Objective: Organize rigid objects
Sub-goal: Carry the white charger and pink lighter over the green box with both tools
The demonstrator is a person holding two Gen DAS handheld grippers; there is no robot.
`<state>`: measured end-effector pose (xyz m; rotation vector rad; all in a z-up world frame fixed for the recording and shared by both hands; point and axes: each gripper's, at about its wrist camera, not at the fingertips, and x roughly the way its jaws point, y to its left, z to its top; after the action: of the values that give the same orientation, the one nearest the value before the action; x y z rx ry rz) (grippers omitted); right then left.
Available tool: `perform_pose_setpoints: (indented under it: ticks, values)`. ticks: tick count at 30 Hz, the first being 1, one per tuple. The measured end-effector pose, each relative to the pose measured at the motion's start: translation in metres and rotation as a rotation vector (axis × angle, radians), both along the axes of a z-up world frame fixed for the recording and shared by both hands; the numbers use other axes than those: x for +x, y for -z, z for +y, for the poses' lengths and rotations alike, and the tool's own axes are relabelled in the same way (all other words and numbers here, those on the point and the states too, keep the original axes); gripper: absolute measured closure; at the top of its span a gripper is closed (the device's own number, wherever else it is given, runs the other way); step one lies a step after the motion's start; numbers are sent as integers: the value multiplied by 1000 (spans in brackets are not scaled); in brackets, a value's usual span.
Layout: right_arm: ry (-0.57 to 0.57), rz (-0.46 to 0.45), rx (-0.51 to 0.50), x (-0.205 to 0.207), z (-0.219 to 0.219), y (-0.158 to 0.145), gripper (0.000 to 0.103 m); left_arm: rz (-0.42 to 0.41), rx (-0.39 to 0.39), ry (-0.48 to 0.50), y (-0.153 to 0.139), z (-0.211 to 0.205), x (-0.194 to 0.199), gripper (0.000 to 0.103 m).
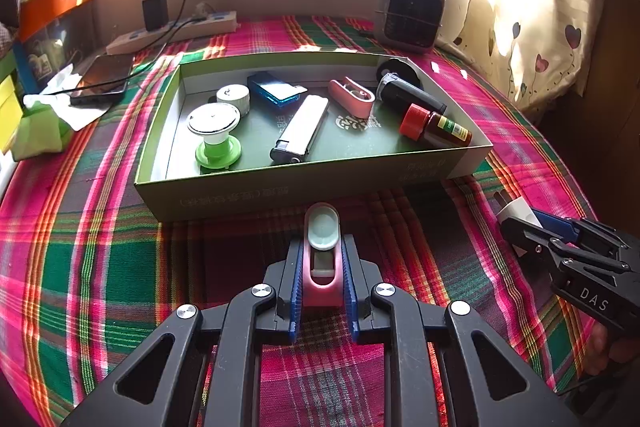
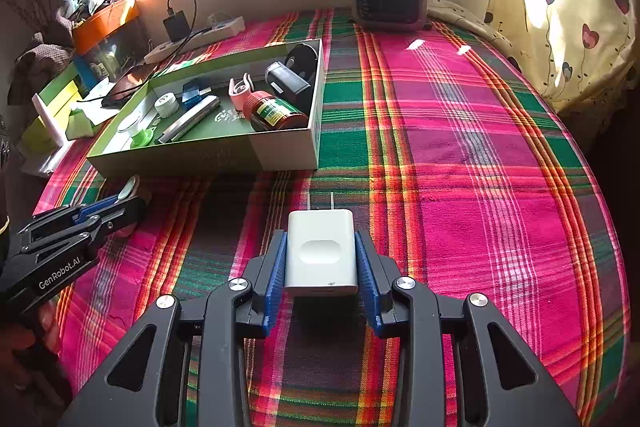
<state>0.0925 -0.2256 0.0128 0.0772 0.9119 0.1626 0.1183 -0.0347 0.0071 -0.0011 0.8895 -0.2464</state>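
Observation:
My left gripper (image 1: 321, 255) is shut on a pink clip-like holder (image 1: 322, 259) with a pale round pad, just in front of the green box (image 1: 280, 183). My right gripper (image 2: 321, 255) is shut on a white plug adapter (image 2: 321, 251), prongs pointing forward, over the plaid cloth right of the box (image 2: 280, 151). The box holds a second pink holder (image 1: 352, 97), a white lighter (image 1: 300, 135), a blue case (image 1: 274, 91), a brown red-capped bottle (image 1: 436, 127), a black cylinder (image 1: 408, 93), a white jar (image 1: 234, 98) and a green-based stopper (image 1: 216, 135).
A small heater (image 1: 412, 13) stands at the back right. A power strip (image 1: 172, 33) with a black charger, a phone (image 1: 104, 79) and green tissue packs (image 1: 38, 135) lie at the left. The right gripper shows at the right edge of the left wrist view (image 1: 560, 239).

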Motion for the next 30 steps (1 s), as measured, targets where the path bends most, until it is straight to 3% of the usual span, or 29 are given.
perform_pose_setpoints:
  ticks: [13, 30]
  values:
    - [-4, -2, 2, 0, 1, 0, 68, -12, -14, 4, -4, 1, -4, 86]
    - [-64, -88, 16, -2, 14, -27, 68, -76, -57, -1, -36, 14, 0, 86]
